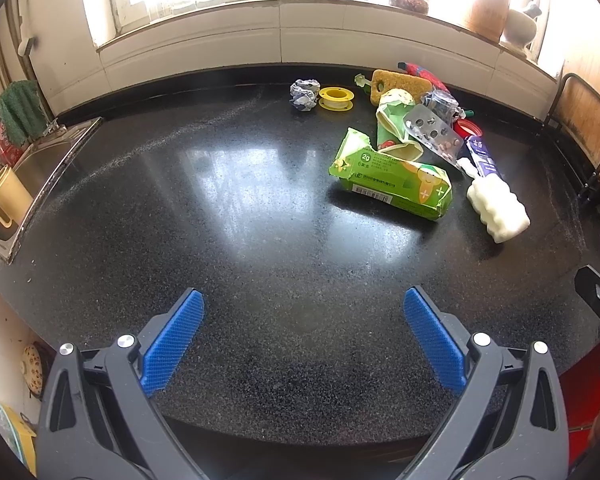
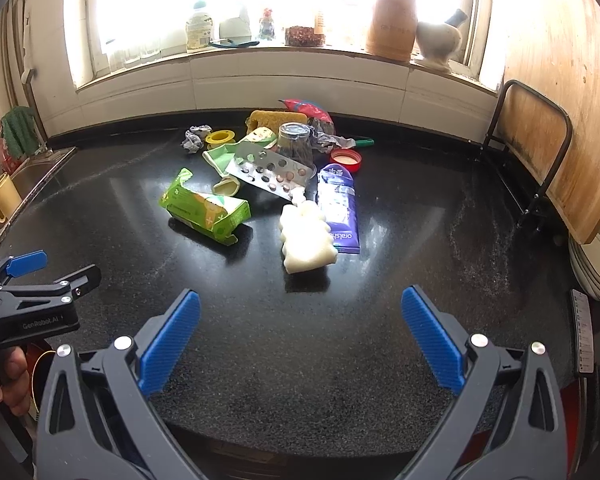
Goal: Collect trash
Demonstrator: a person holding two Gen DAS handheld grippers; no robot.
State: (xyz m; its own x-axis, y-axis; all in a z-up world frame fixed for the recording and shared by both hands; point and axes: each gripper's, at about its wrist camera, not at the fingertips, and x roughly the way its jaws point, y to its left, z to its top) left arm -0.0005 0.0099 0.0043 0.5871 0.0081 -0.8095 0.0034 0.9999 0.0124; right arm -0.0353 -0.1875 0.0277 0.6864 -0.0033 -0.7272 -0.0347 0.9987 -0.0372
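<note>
A heap of trash lies on the black speckled counter (image 1: 240, 220): a green carton (image 1: 396, 184) (image 2: 206, 208), a white foam piece (image 1: 498, 210) (image 2: 306, 242), a purple toothpaste tube (image 2: 338, 208), a pill blister (image 2: 270, 174), a crumpled paper ball (image 1: 303, 96) (image 2: 194, 138), a yellow tape spool (image 1: 336, 98) (image 2: 220, 139) and a red lid (image 2: 346, 159). My left gripper (image 1: 304, 308) is open above the near counter edge, well short of the heap. My right gripper (image 2: 300, 308) is open too, nothing between its blue pads, the foam piece just ahead.
A sink (image 1: 40, 168) with a yellow cup (image 1: 6, 196) sits at the left. A wooden board (image 2: 560, 128) in a metal rack leans at the right. Bottles and jars line the window sill (image 2: 300, 52). A hand holds the left gripper's body (image 2: 32, 300).
</note>
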